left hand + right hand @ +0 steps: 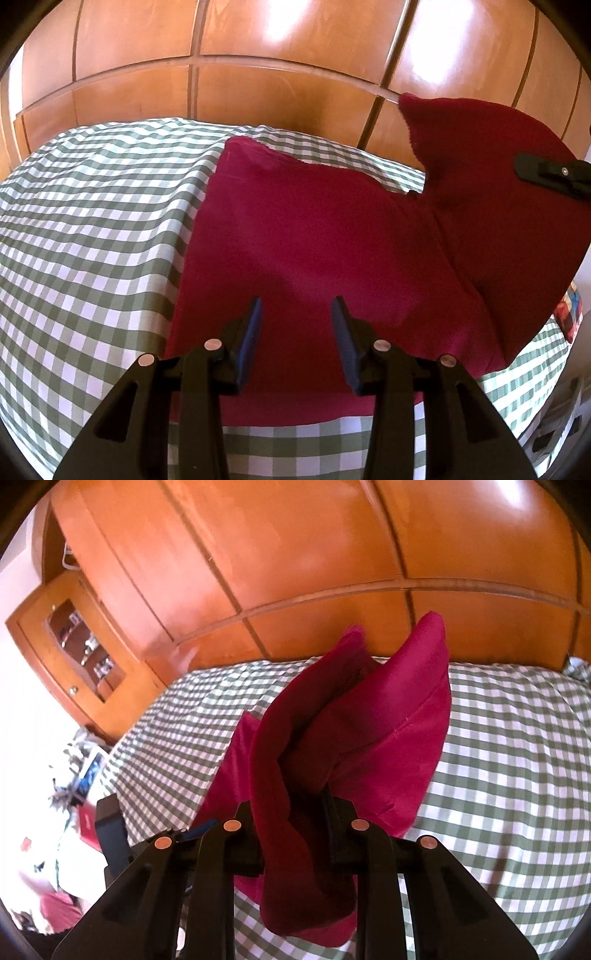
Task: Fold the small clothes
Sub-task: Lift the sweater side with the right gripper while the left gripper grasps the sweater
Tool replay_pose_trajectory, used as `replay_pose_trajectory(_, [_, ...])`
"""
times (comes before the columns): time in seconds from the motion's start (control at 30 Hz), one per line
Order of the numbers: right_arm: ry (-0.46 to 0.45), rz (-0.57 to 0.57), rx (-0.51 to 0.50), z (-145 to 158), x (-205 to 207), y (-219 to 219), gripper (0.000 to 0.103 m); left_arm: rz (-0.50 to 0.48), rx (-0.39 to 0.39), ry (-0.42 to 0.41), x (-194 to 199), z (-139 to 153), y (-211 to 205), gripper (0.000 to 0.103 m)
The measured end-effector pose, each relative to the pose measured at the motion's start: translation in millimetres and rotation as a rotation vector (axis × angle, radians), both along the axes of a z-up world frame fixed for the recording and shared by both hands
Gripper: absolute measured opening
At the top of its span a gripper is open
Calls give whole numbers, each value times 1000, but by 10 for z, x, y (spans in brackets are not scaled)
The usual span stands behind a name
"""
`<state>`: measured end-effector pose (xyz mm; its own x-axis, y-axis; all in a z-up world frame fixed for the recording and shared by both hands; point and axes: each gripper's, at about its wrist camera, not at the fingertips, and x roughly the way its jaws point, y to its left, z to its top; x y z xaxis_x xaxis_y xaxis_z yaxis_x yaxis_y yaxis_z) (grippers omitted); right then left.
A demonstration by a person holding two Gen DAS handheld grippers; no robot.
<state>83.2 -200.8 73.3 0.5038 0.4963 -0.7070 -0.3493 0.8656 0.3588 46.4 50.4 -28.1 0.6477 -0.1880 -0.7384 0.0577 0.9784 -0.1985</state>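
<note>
1. A glass-fronted wooden cabinet [79, 651] stood at the left of the right wrist view; small items sat on its shelves, too blurred to identify.
2. The red garment [314, 240] lay on the green-and-white checked cloth [92, 221], its left part spread flat and its right part lifted off the surface.
3. The left gripper [296, 341] was above the flat near portion of the garment with its jaws spread apart, the blue pads [251, 339] bare and nothing between them.
4. The right gripper [291, 834] had its jaws closed on a bunched fold of the garment [369, 738], which rose between the fingers and spilled below them.
5. In the left wrist view, the tip of the right gripper [550, 175] showed at the far right edge, against the raised part of the garment.
6. Wooden panelled doors [258, 74] stood behind the checked cloth.
7. Colourful clutter [85, 775] lay at the left edge of the right wrist view; no writing on it could be read.
</note>
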Motion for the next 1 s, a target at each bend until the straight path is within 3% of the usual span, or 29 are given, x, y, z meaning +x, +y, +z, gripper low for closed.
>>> replay_pose_trajectory(0.4, [-11,98,-80,-55,58,583,22,35,-12,-15,-101,47,224,38])
replay_pose_trajectory(0.6, [26,154,-123,-286,125,945,22,73,-30,-16,-194,66,471,41])
replay_pose_trajectory(0.67, [56,183,-142,-434,135,1092,22,101,-75,-8,-225,52,643,46])
replay_pose_trajectory(0.8, [73,229,-189,-653,82,1336,22,163,-256,20,-288,24,1092,46])
replay_pose_trajectory(0.9, [70,248,-172,-699,45,1398,34,172,-398,16,-299,52,1319,47])
replay_pose_trajectory(0.97, [85,269,-61,-652,17,1310,49,156,-458,2,-261,119,1378,49])
replay_pose_trajectory(1.0, [89,273,-18,-617,-1,1264,50,144,-476,-2,-229,152,1374,52])
